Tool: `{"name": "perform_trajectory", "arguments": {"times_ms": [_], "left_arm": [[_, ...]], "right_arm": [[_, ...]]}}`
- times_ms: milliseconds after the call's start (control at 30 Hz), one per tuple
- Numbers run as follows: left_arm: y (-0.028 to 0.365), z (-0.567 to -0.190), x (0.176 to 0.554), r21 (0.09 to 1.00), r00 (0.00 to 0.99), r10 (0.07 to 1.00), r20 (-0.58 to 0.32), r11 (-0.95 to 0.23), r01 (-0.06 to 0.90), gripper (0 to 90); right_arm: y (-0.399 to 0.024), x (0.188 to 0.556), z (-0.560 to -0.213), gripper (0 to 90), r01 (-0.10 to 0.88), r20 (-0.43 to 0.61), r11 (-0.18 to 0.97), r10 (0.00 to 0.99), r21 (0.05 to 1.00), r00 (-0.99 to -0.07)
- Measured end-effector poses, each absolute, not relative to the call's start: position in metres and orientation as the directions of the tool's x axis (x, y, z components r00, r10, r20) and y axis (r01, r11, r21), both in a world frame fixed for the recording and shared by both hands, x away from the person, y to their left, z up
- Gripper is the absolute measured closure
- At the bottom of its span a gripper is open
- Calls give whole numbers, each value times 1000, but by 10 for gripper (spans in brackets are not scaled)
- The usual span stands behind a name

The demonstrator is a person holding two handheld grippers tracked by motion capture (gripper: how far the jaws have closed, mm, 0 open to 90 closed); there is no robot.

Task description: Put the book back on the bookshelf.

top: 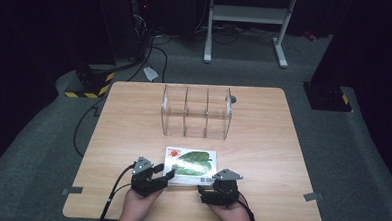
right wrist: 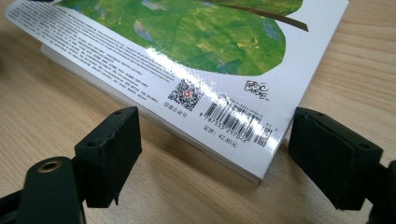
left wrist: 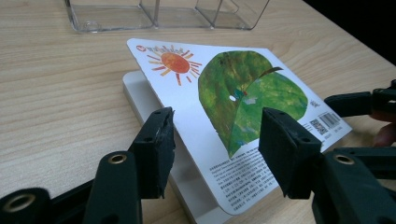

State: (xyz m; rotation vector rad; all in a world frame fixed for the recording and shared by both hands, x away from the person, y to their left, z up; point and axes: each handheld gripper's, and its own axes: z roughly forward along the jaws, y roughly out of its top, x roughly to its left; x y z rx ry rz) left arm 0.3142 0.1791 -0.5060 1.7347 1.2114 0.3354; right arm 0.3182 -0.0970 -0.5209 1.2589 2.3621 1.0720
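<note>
I have a thin picture book (top: 190, 165) lying flat, back cover up, on the near part of the table (top: 262, 143), just ahead of both my hands; the clear three-slot organizer (top: 196, 112) stands well beyond it. In the left gripper view the top cover is lifted off the white block of pages along my side, so it is bendy and will flop if I grab it alone.

My left gripper (top: 157, 175) has its jaws apart, straddling the book's near left corner without pressing on it. My right gripper (top: 204, 190) also stands wide open, just short of the corner with the barcode (right wrist: 238, 122), touching nothing as far as I can see.

I judge the book light but awkward: the cover is glossy and looks slippery, and the whole thing is thin enough to sag if held by one corner. The best hold, I think, is across the full thickness, cover and pages together, near the stiffer bound edge, with one gripper at each end so it stays flat when lifted.
</note>
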Motion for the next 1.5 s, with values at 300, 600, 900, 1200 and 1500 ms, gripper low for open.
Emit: {"name": "perform_trajectory", "arguments": {"times_ms": [300,600,900,1200,1500], "left_arm": [[179,-495,309,842,499,820,-280,-40,539,464],[180,-491,308,847,514,808,-288,-35,530,479],[184,-499,316,807,495,806,-323,-38,589,412],[180,-502,343,757,522,754,-398,-52,652,394],[180,-505,350,757,530,745,-404,-52,651,391]], "right_arm": [[-94,317,-522,165,605,82,365,808,708,-583],[-97,317,-522,238,613,101,326,824,720,-557],[-98,318,-522,243,615,109,321,823,720,-557],[-97,318,-522,250,614,107,328,820,718,-562],[-95,317,-523,255,606,83,343,822,718,-563]]}}
